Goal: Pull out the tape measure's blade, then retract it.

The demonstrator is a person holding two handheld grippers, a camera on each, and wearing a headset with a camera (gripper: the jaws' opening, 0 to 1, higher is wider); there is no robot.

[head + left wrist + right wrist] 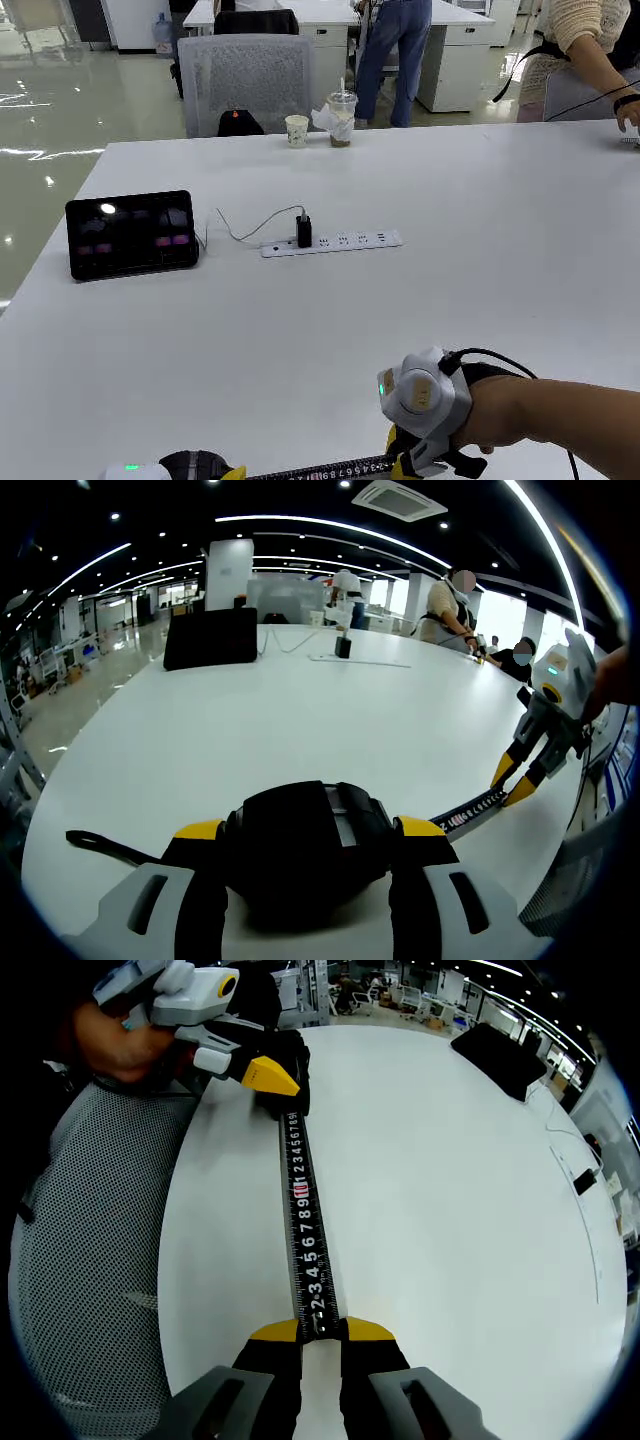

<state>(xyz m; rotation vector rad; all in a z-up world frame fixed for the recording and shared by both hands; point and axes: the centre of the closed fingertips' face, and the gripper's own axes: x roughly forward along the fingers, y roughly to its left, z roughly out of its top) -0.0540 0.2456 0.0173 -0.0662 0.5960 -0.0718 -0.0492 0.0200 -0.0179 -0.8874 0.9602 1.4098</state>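
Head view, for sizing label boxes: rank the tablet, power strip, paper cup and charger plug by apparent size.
1. tablet
2. power strip
3. paper cup and charger plug look alike; the cup sits farther away, so I won't rank them.

Bright ceiling lights (pixel 330 525), floor (pixel 60 110) glare, fisheye-bent edges

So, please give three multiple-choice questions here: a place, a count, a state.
1. Head view: the tablet lies where? A left of the power strip B right of it C on it
2. How many cups at the far edge of the table? A one B two C four
3. The blade is? A fully retracted B pulled out C on the floor
1 A: it sits nearer the left edge. 2 B: one paper, one clear. 3 B: it runs from the tape case in the left claw to the right claw.
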